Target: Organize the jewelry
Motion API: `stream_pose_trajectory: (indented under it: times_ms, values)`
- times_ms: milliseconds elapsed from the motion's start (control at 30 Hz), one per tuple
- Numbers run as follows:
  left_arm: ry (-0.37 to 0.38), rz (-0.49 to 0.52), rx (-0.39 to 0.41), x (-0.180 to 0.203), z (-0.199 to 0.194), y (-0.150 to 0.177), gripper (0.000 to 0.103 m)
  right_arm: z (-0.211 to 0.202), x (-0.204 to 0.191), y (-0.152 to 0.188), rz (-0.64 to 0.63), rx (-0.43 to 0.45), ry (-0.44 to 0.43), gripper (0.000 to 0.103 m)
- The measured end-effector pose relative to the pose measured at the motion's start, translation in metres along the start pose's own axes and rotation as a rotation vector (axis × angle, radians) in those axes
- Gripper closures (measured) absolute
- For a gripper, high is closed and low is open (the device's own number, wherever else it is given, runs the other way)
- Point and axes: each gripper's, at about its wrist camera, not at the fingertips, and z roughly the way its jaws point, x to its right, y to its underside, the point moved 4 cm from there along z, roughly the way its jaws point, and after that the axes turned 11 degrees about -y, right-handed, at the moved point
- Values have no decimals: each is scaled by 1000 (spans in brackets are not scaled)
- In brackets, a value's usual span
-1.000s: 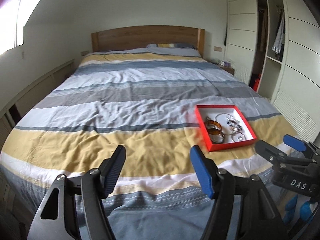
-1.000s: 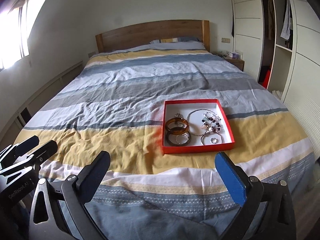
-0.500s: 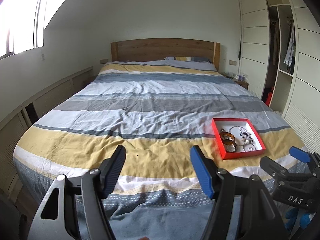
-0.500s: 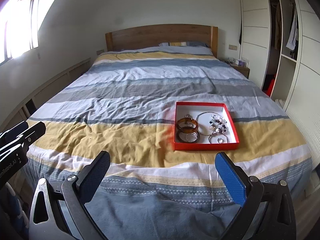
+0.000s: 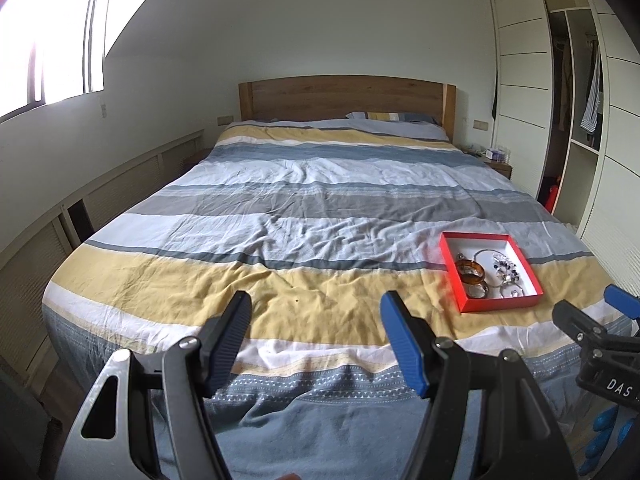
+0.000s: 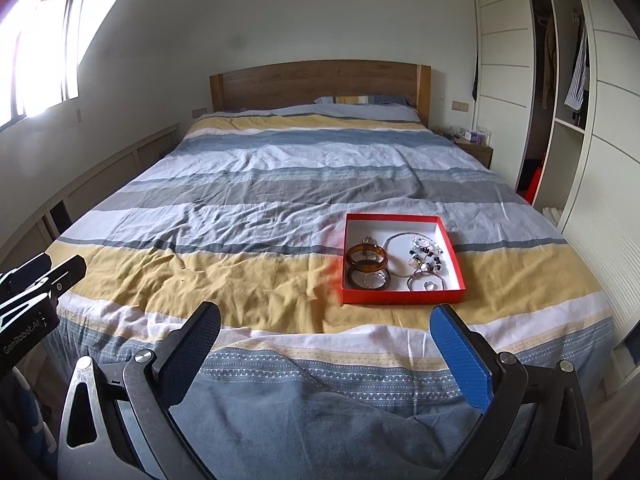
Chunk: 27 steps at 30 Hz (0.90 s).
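A red tray (image 6: 402,296) (image 5: 500,303) with a white inside lies on the striped bed, near its foot and to the right. In it are amber bangles (image 6: 367,258) (image 5: 471,270), a dark bangle (image 6: 368,278), a thin chain necklace (image 6: 400,236), a beaded bracelet (image 6: 426,254) and a small ring (image 6: 429,285). My right gripper (image 6: 326,322) is open over the foot of the bed, short of the tray. My left gripper (image 5: 316,309) is open too, well to the left of the tray. Neither holds anything.
The striped duvet (image 5: 320,208) covers the whole bed, with a wooden headboard (image 5: 346,96) and a pillow (image 5: 394,117) at the far end. A nightstand (image 6: 474,146) and an open wardrobe (image 6: 560,100) stand on the right. A low slatted wall unit (image 5: 100,204) runs along the left.
Both grippers have pulled back from the bed and risen, so the bed and tray look smaller and farther. Both stay open, and the jewelry lies as before.
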Motion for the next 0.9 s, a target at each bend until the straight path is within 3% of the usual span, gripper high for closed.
stream_pose_trajectory:
  times_ms: [333, 900]
  values:
    - [-12, -4, 2, -6, 1, 3, 38, -3, -2, -1, -5, 9, 2, 0]
    - [-17, 15, -69, 2, 28, 20, 38, 7, 10, 1, 24, 2, 33, 0]
